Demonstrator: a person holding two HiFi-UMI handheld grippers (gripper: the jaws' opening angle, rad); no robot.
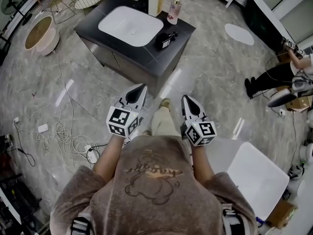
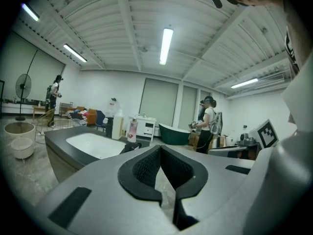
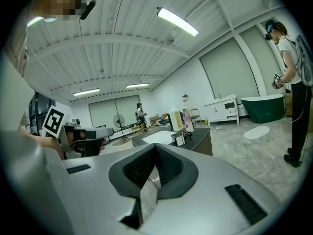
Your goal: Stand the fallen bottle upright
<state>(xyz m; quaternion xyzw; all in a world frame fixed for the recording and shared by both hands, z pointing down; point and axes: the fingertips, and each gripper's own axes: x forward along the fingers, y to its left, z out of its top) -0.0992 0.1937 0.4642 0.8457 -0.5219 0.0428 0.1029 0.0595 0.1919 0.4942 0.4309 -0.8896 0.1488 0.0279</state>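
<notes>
From the head view, the left tongs (image 1: 141,88) and the right tongs (image 1: 187,98) are held side by side in front of the person, both pointing ahead, each with its jaws pressed together and nothing in them. Ahead of both tips, well apart from them, stands a dark counter (image 1: 146,52) with a white sink (image 1: 129,26). A small black bottle (image 1: 166,39) lies on its side on the counter, to the right of the sink and roughly ahead of the gap between the two tongs. Farther back stand a tall cream bottle (image 1: 155,0) and a pink pump bottle (image 1: 173,10), both upright.

In the left gripper view, the left tongs (image 2: 160,148) are closed tip to tip, empty. The counter (image 2: 58,138) lies ahead and to the left, with the black bottle (image 2: 130,148) just above the left jaw and the pink pump bottle (image 2: 132,130) behind it.

In the right gripper view, the right tongs (image 3: 155,147) are also closed on nothing. The black bottle (image 3: 180,139) lies on the counter (image 3: 200,136) ahead and slightly right of the tips.
</notes>
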